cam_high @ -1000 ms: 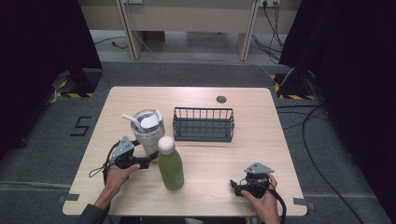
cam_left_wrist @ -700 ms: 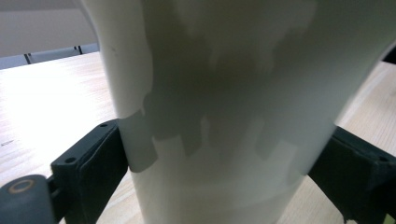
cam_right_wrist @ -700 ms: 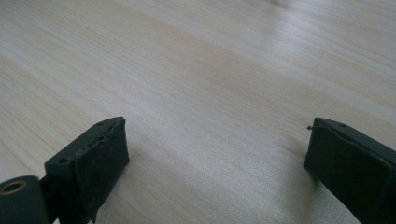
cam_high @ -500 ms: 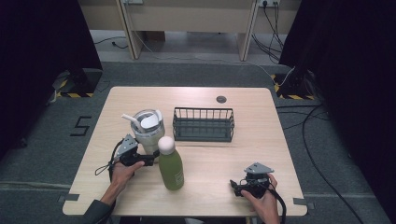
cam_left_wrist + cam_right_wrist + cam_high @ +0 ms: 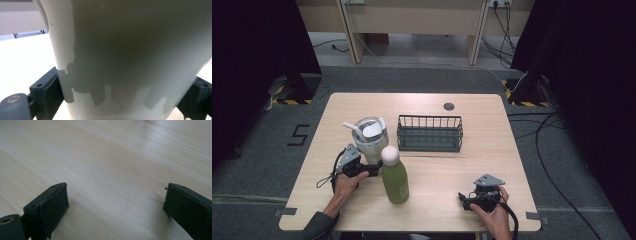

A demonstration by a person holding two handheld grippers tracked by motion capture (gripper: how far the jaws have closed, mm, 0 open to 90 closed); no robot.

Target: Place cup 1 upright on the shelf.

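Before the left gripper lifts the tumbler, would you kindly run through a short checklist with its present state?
1. Tumbler between the left gripper jaws: ok, one on each side.
2. Pads pressing firmly on it: cannot tell.
3. Tumbler upright, lid and straw on: ok.
4. Room beside it: not ok, the green bottle stands close by and could be knocked.
5. Right gripper free: ok, jaws open over bare table.
6. Wire basket empty: ok.

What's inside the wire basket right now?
The wire basket looks empty in the high view: only its dark floor shows through the bars. The corner behind its near wall is partly screened, so a small flat item there cannot be ruled out.
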